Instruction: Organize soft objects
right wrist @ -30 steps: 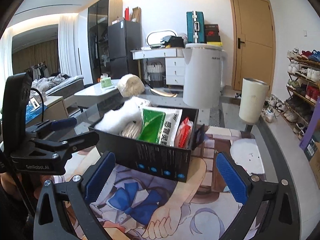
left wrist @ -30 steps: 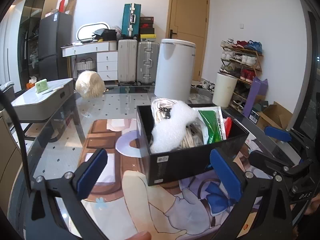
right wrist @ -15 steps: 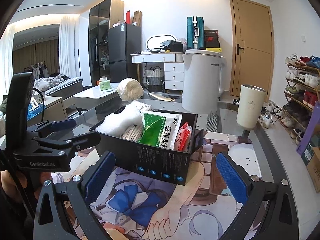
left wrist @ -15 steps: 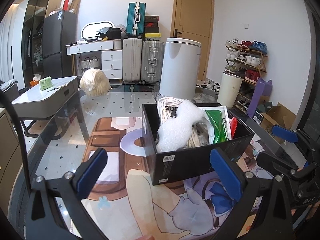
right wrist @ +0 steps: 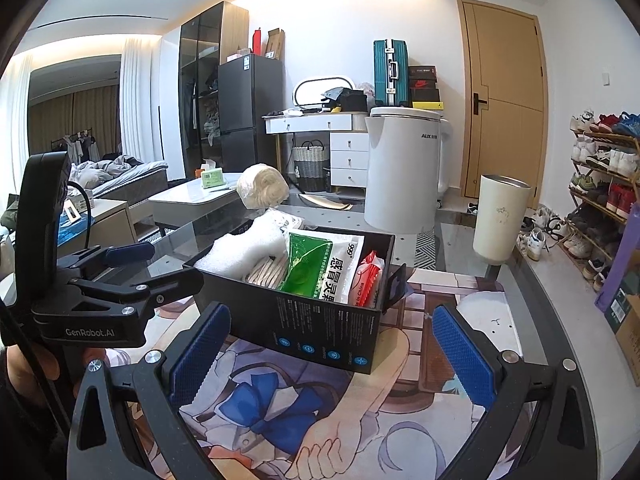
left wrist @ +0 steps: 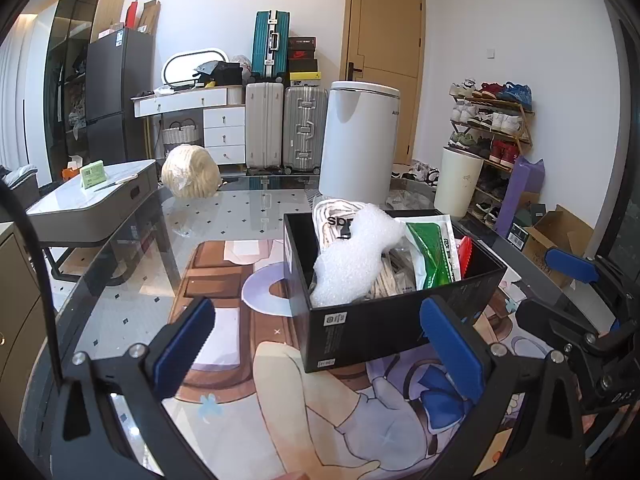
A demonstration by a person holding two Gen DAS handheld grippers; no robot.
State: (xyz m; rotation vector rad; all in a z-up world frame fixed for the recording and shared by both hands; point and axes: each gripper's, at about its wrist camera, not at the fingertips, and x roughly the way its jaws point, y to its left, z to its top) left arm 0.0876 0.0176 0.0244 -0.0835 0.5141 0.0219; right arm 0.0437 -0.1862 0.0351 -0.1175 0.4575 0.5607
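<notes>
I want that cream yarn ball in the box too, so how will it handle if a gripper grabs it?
The yarn ball looks soft, so it would probably squash. It seems light. Being round on smooth glass, it may roll if nudged.

A tall white appliance [left wrist: 360,140] was seen on the floor past the far edge of the glass table [left wrist: 240,216]. Two silver suitcases [left wrist: 284,128] were stood to its left, with a teal suitcase [left wrist: 270,44] stacked above them. A shoe rack [left wrist: 490,120] was placed along the right wall, a cream bin [left wrist: 456,182] before it. A wooden door [right wrist: 502,96] was shut at the far wall.
</notes>
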